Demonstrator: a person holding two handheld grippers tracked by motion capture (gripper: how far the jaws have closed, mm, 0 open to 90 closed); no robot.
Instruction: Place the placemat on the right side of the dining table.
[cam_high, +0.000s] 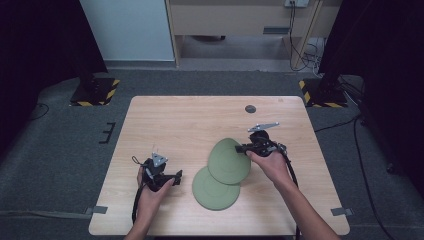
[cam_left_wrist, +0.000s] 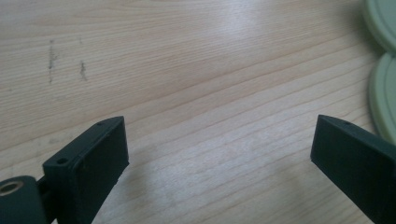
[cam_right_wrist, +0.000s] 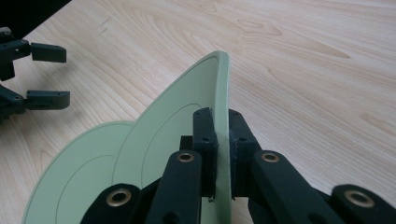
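Two pale green plates are on the wooden table (cam_high: 175, 120). One plate (cam_high: 212, 192) (cam_right_wrist: 74, 177) lies flat near the front edge. The other plate (cam_high: 227, 161) (cam_right_wrist: 182, 107) is tilted up on edge, partly over the flat one. My right gripper (cam_high: 245, 148) (cam_right_wrist: 222, 116) is shut on the tilted plate's rim, one jaw on each face. My left gripper (cam_high: 177, 176) (cam_left_wrist: 219, 140) is open and holds nothing. It hovers low over bare wood just left of the plates. Its jaws (cam_right_wrist: 46, 72) point toward them. Both plate edges (cam_left_wrist: 385, 98) show at the right of the left gripper view.
A small dark round disc (cam_high: 250, 108) sits near the table's far edge. Grey tape tabs (cam_high: 98, 209) mark the front corners. Stand bases with yellow-black stripes (cam_high: 95, 92) are on the floor beyond the table. Cables trail from both grippers.
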